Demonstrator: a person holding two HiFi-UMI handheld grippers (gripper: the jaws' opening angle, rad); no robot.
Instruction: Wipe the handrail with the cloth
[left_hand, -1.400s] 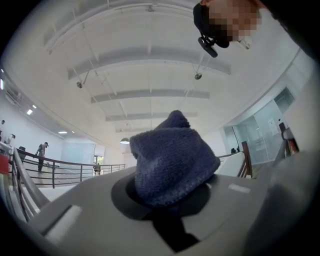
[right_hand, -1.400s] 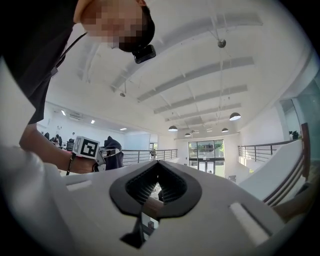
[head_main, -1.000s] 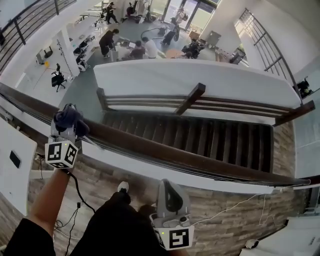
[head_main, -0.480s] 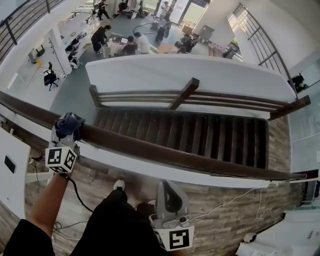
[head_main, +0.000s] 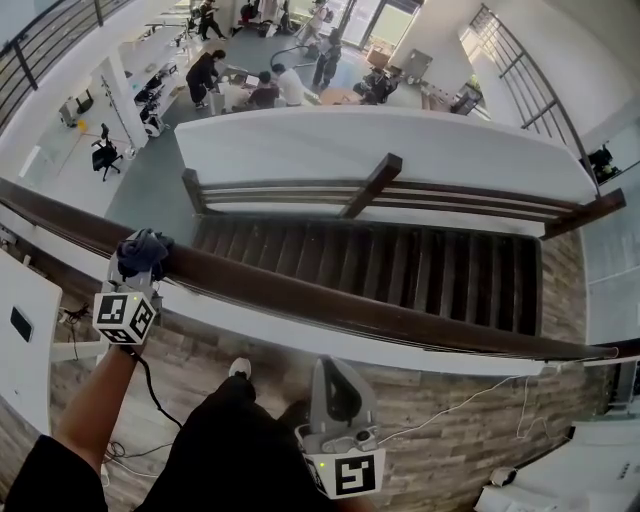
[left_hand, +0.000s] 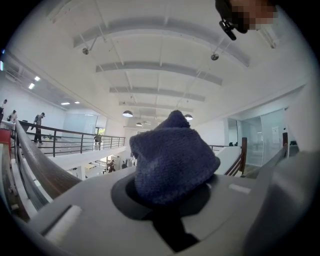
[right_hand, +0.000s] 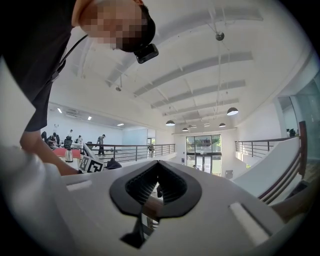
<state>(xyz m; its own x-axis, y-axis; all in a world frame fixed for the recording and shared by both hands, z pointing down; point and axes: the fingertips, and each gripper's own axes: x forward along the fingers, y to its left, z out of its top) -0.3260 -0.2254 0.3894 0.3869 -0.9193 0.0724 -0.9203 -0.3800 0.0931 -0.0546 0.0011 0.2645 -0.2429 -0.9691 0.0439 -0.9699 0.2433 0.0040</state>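
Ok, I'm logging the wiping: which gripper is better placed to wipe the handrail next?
Left. The left gripper holds the dark blue knitted cloth at the dark wooden handrail; the right gripper is empty, fingers together, short of the rail.

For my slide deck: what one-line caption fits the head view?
Left gripper holds a dark blue cloth against the wooden handrail above a stairwell; right gripper idle, shut.

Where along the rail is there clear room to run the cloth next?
The handrail is bare from the cloth, clamped in the left gripper, rightward as far as it shows. It is crowded below the rail: cables, the right gripper and the person's legs.
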